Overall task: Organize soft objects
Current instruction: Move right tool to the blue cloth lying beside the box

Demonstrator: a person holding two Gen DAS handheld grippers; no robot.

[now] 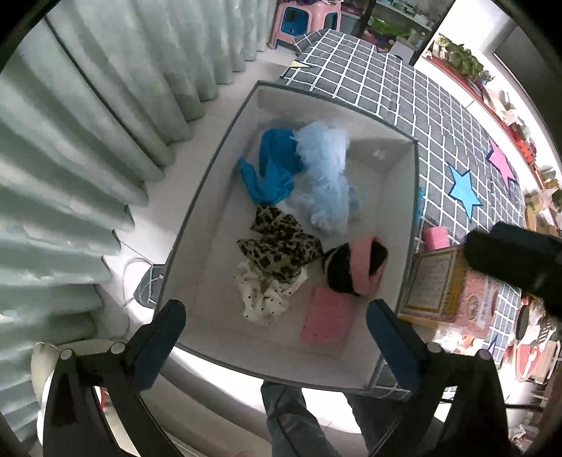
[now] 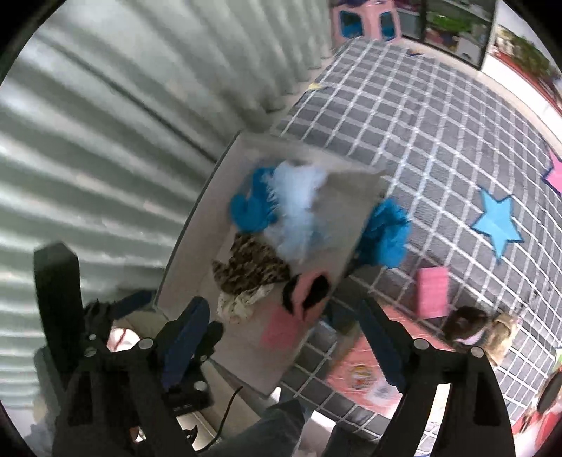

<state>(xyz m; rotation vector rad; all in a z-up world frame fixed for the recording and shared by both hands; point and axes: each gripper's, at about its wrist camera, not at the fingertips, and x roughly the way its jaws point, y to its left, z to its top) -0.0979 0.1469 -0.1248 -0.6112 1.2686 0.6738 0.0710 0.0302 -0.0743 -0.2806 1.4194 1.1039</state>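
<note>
A white fabric bin (image 1: 210,197) holds a blue cloth (image 1: 270,168), a pale blue fluffy toy (image 1: 326,175), a leopard-print cloth (image 1: 281,246), a white dotted cloth (image 1: 263,295), a black and pink hat (image 1: 358,267) and a pink sponge (image 1: 326,320). My left gripper (image 1: 274,337) is open and empty above the bin's near edge. My right gripper (image 2: 284,337) is open and empty over the bin (image 2: 196,246). Outside the bin lie another blue cloth (image 2: 386,235), a pink sponge (image 2: 432,291) and a brown plush (image 2: 470,323).
Grey pleated curtains (image 1: 87,140) stand left of the bin. The grey checked mat (image 1: 439,116) has star shapes (image 1: 463,190). A boxed game (image 1: 449,284) lies right of the bin. The person's legs (image 1: 298,422) are below. Pink stools (image 1: 302,21) stand far back.
</note>
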